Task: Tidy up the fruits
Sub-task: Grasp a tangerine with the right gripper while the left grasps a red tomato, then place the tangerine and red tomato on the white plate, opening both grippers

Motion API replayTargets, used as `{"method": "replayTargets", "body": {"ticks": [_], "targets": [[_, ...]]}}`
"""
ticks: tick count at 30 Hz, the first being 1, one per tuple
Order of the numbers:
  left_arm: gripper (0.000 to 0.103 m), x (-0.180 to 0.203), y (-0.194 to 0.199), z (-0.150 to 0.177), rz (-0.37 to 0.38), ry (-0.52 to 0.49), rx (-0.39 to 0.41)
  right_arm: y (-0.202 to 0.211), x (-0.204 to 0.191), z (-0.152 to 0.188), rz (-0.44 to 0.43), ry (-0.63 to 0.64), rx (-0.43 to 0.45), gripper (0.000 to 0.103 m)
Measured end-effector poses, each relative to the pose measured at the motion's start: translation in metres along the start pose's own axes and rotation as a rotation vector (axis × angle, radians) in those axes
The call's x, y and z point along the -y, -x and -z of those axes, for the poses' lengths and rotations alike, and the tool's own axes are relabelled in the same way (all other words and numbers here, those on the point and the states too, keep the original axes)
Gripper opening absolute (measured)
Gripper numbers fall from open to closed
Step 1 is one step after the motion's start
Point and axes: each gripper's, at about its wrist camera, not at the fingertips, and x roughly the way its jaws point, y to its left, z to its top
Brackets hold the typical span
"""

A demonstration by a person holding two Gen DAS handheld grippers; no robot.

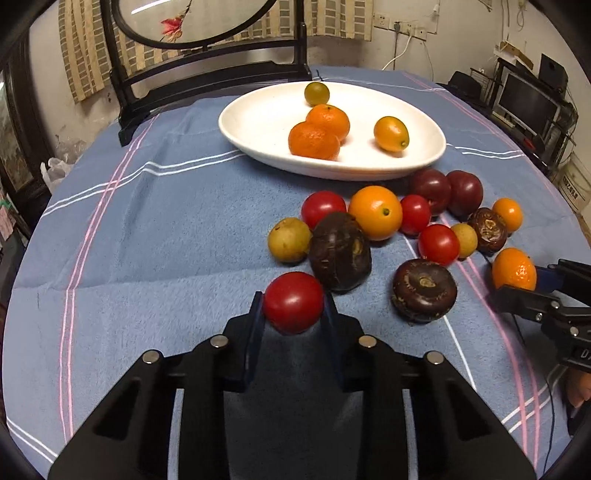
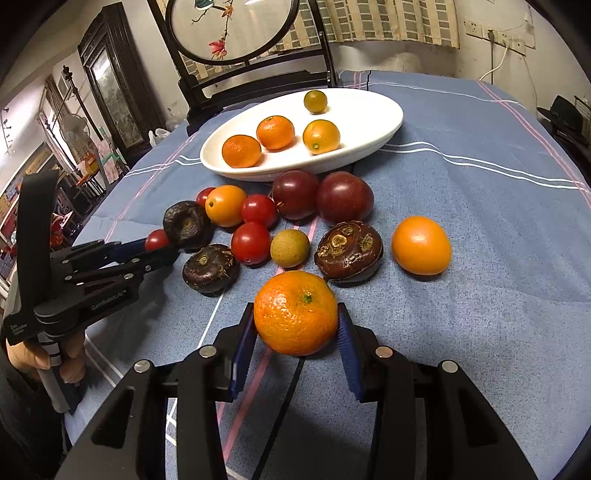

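Left gripper (image 1: 293, 308) clamped on a cherry tomato (image 1: 293, 307): glossy, deep red, smooth skin, held between the two finger pads just above the blue plaid tablecloth (image 1: 147, 240). Right gripper (image 2: 296, 323) closed around a mandarin (image 2: 296, 312): bright orange, dimpled peel, small green stem scar facing up, blue ribbed pads pressed to both sides.

Farther back, a white oval dish (image 1: 258, 122) on the cloth, holding two mandarins touching each other, a yellow-orange kumquat apart from them, and a small greenish fruit near the far rim.

Between dish and grippers, a loose cluster on the cloth: more red cherry tomatoes, two dark purple plums (image 2: 321, 195) side by side just beside the dish, three dark brown water chestnuts with rough scarred tops (image 2: 349, 251), a dull yellow-green longan (image 2: 290, 247), a smooth orange fruit (image 2: 421, 245) off to the right. Behind the dish, a dark wooden stand with a round embroidered screen (image 2: 232, 26).
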Motion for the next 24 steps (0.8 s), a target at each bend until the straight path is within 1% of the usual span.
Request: {"method": "replayTargets", "body": {"ticks": [6,9,12,14,17,21,24], "targets": [[0.030,-0.005,0.022,0.008,0.026,0.031,0.013,0.003,0.003,0.000,0.002,-0.015,0.018,0.043],[0.030,-0.008,0.036,0.005,0.045,0.049,0.038,0.011,0.002,0.000,0.002,-0.016,0.044,0.043],[0.030,-0.006,0.047,-0.003,0.052,0.044,0.063,0.023,0.001,-0.004,-0.023,-0.021,0.064,0.043],[0.030,-0.004,0.051,-0.011,0.058,0.033,0.075,0.034,-0.003,-0.011,-0.026,0.002,0.089,0.043],[0.030,-0.001,0.051,-0.032,0.043,0.015,0.093,0.045,-0.005,-0.029,-0.016,0.025,0.122,0.043],[0.030,-0.001,0.043,-0.063,0.017,0.022,0.109,0.049,-0.007,-0.062,0.056,0.082,0.166,0.043],[0.030,-0.004,0.028,-0.092,0.009,0.045,0.104,0.039,-0.006,-0.087,0.086,0.122,0.177,0.043]]}}
